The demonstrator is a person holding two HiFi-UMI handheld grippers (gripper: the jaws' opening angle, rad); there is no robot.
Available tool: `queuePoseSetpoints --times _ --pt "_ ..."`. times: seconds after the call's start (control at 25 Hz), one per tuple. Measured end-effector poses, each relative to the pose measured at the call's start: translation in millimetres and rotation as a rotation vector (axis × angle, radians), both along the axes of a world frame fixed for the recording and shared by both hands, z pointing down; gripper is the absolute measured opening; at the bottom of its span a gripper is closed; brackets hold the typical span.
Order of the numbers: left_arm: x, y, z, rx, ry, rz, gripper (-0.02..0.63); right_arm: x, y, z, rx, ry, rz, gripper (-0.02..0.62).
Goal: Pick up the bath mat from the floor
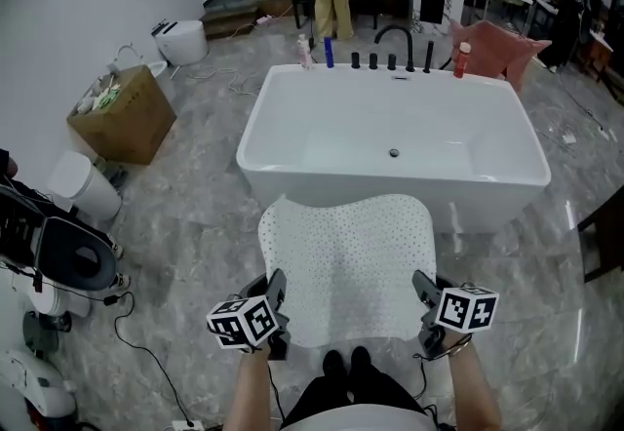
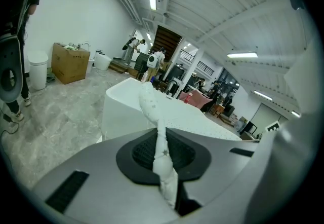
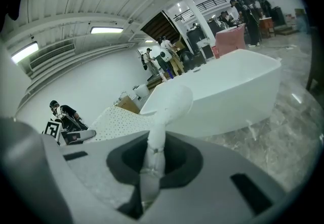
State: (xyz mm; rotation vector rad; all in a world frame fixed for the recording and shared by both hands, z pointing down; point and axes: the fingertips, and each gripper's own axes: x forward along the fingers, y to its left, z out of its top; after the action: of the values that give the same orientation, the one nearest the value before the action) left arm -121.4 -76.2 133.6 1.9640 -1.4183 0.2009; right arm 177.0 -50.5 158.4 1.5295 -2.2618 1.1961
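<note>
Bath mat (image 1: 346,263): white, dotted, bathtub (image 1: 292,141) at 12 o'clock.
Left gripper (image 1: 276,294): jaws pinch 7 o'clock corner.
Right gripper (image 1: 425,293): jaws pinch 5 o'clock corner.

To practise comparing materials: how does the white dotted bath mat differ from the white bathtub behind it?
The white dotted bath mat is thin, dotted and curling; the white bathtub is thick-walled, smooth and rigid. The mat is pinched in the left claw and right claw; the tub stands untouched on the grey marble floor. Both are white.
</note>
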Motion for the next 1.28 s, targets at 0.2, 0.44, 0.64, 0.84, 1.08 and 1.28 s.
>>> queuePoseSetpoints --times 0.2,0.44,0.64,0.84,1.08,1.28 --pt "0.0 4.2 -14.3 0.031 0.001 -0.003 0.011 6.2 2.9 -16.0 0.032 0.009 0.004 0.025" --pt "4.5 7.5 -26.1 0.053 0.0 -0.004 0.011 12.1 4.6 -25.1 0.058 0.008 0.021 0.025" --pt "0.2 8.1 -33.6 0.064 0.0 -0.007 0.011 7.8 1.8 -29.3 0.068 0.024 0.033 0.022" --pt "-7.7 16.8 -33.7 0.071 0.005 -0.016 0.011 0.7 8.6 -30.7 0.078 0.028 0.033 0.022" --pt "-8.6 22.3 -36.2 0.085 0.009 -0.022 0.011 -4.9 11.5 -34.1 0.096 0.028 0.025 0.021" --pt "-1.8 21.3 -39.0 0.093 0.008 -0.019 0.011 -2.7 10.7 -33.7 0.1 0.029 0.022 0.021"
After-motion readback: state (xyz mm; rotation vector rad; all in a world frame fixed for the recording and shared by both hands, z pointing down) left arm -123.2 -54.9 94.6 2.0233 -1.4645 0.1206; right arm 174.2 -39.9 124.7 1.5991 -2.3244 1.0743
